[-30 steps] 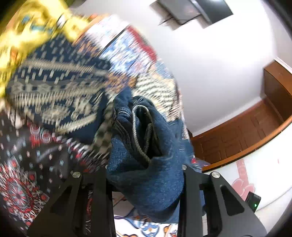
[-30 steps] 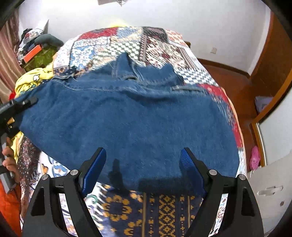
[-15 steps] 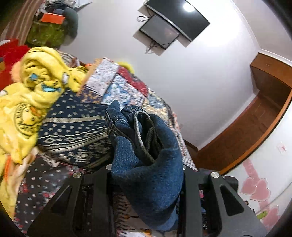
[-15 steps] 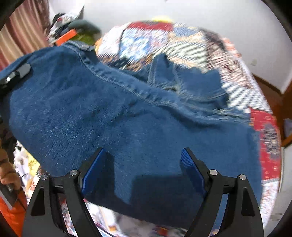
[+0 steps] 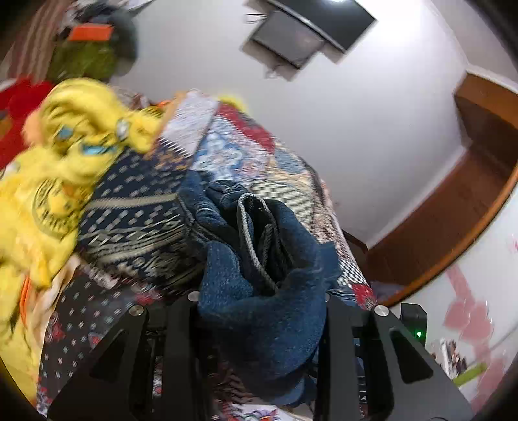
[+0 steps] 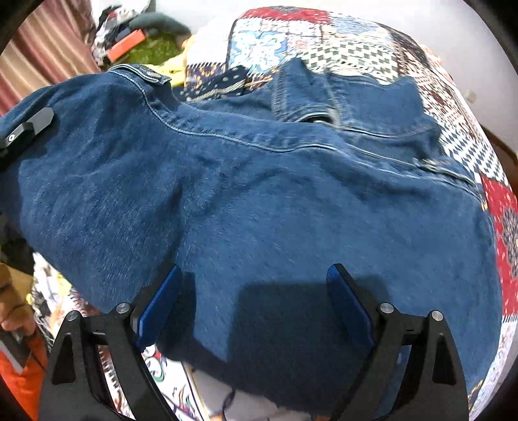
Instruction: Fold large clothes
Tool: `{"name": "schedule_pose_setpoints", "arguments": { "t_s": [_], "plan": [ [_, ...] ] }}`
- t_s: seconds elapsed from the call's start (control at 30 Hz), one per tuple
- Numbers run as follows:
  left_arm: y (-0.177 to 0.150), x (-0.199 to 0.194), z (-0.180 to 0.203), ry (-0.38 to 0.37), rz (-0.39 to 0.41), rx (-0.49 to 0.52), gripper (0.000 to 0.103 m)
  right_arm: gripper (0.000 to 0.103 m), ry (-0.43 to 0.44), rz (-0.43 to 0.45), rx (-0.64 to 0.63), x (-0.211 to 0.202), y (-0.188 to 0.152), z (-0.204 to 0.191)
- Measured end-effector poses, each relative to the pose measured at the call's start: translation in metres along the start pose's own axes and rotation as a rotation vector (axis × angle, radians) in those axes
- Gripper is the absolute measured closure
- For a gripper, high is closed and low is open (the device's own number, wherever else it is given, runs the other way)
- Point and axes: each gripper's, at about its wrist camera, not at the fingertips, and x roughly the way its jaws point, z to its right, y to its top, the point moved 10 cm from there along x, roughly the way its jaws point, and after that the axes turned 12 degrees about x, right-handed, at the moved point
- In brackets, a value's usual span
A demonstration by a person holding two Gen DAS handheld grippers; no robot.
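A large blue denim garment (image 6: 275, 200) is spread over the patchwork bed (image 6: 365, 35), its left side lifted. My left gripper (image 5: 259, 311) is shut on a bunched fold of the denim (image 5: 259, 285), which fills the space between its fingers. That gripper also shows at the left edge of the right wrist view (image 6: 26, 129), holding the raised denim edge. My right gripper (image 6: 252, 288) is open with its blue pads (image 6: 158, 307) just above the near part of the denim, holding nothing.
A yellow printed cloth (image 5: 55, 181) is heaped at the bed's left side. A green bag with an orange tag (image 6: 142, 45) lies beyond the bed. A wall screen (image 5: 310, 29) hangs above. Wooden trim (image 5: 453, 207) runs along the right.
My left gripper has lifted the denim edge higher and carried it toward the middle. The raised fold now covers more of the garment. My right gripper stays open over the near edge.
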Motion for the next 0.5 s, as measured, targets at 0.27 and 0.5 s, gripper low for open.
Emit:
{"name": "schedule_pose_setpoints", "arguments": {
  "t_s": [0.27, 0.5],
  "plan": [
    [0.038, 0.038, 0.123, -0.087, 0.012, 0.186, 0.074, 0.014, -0.03, 0.147, 0.172, -0.076, -0.007, 0.094],
    [0.0, 0.094, 0.249, -0.179, -0.094, 0.425, 0.074, 0.013, -0.14, 0.266, 0.348, -0.14, -0.021, 0.196]
  ]
}}
